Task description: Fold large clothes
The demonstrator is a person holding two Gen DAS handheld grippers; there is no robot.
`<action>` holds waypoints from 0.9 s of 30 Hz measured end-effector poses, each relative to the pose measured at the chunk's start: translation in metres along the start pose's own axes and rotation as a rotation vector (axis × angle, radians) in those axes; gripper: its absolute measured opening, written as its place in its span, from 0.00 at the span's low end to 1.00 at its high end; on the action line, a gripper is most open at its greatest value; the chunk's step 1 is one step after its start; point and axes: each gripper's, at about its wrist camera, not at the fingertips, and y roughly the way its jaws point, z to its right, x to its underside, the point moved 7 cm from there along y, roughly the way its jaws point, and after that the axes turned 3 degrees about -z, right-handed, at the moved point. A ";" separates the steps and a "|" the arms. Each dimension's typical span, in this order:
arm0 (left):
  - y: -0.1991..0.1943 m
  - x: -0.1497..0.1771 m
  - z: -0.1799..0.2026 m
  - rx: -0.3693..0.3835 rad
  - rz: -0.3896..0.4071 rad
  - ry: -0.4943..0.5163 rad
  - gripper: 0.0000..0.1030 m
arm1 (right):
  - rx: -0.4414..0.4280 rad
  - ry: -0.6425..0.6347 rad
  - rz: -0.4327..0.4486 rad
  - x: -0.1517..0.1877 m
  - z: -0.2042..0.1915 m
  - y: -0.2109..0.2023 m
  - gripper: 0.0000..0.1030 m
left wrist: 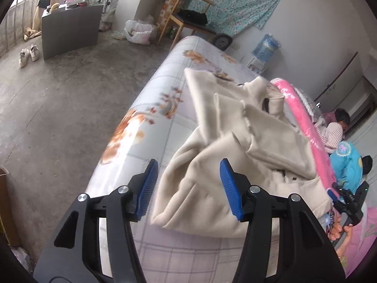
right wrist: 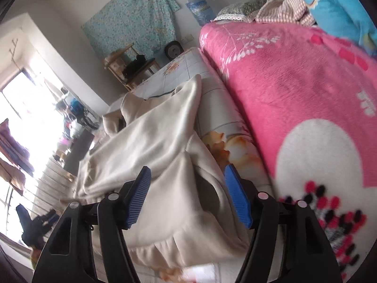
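A bedroom with a grey concrete floor [left wrist: 59,108] holds one bed [left wrist: 150,108] under a pale checked sheet printed with orange flowers. On that bed lies one cream fleece garment [left wrist: 235,146], loosely bunched, its long axis running from the near bed edge toward the far end, with a sleeve or hem folded across its top. One left gripper [left wrist: 188,186] hangs over the garment's near left corner, jaws spread and released, nothing pinched between them. One right gripper [right wrist: 188,193] hangs over the garment's near right part, jaws likewise released and apart. Just right of the garment lies one pink blanket [right wrist: 294,89]. Beyond the far end stand one wooden chair [left wrist: 188,18], one water bottle [left wrist: 266,47] and one hung teal floral cloth [left wrist: 231,2]. Two white shoes [left wrist: 28,54] sit on the floor at far left.
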 end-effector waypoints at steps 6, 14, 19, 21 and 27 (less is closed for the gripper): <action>0.017 0.031 -0.018 -0.011 -0.073 -0.039 0.59 | 0.138 -0.078 -0.047 0.032 0.009 -0.021 0.66; 0.029 0.034 -0.006 -0.149 0.030 0.059 0.34 | 0.256 -0.184 -0.037 0.049 0.005 -0.003 0.66; 0.024 0.037 0.022 -0.277 0.074 0.244 0.10 | 0.326 -0.279 -0.047 0.048 -0.009 0.008 0.20; 0.007 0.035 0.036 -0.307 0.118 0.323 0.09 | 0.303 -0.279 -0.061 0.047 -0.017 0.003 0.16; -0.054 0.035 0.051 -0.214 0.119 0.358 0.08 | 0.241 -0.287 -0.022 0.042 -0.040 -0.049 0.15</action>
